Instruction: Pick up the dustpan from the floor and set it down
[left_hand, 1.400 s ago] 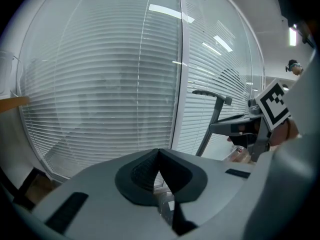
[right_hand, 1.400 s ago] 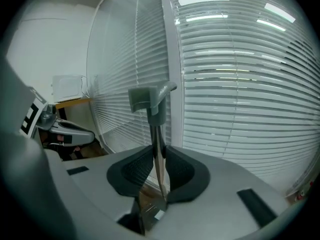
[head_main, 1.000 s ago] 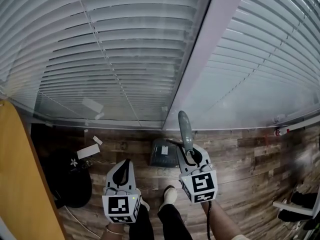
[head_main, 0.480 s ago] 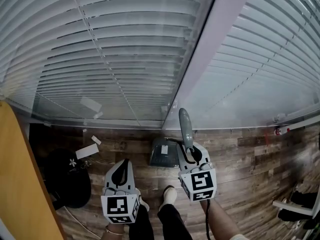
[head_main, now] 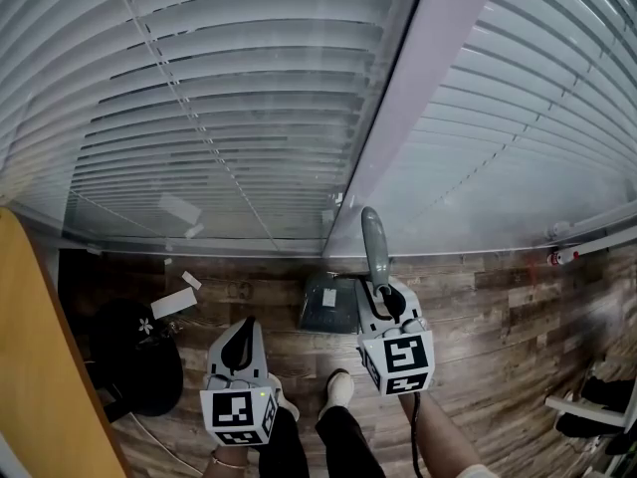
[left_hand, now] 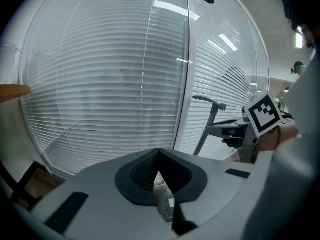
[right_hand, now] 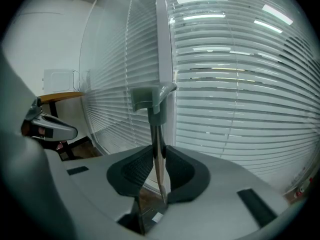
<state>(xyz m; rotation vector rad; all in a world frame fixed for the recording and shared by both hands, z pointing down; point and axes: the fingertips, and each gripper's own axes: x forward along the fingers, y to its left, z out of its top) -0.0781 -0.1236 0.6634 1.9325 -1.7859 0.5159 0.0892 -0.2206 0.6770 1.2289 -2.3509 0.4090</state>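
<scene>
The head view looks steeply down onto the wooden floor [head_main: 498,337], with the left gripper [head_main: 249,325] and right gripper [head_main: 384,294] near. Each gripper view sits close behind its own jaws and faces the far blinds [head_main: 249,118]. All three views share the white post [head_main: 398,137], and each gripper view catches the other gripper at its edge.

My right gripper [right_hand: 159,150] has its fingers [right_hand: 134,168] closed on the thin stem of the dustpan handle [right_hand: 156,129], which rises toward 12 o'clock to a grey grip. Behind it stand white blinds [right_hand: 240,99] and a window post [right_hand: 162,44]. At 9 o'clock I see the left gripper [right_hand: 50,128], well apart. Wood floor [right_hand: 146,202] shows at 6 o'clock.
</scene>
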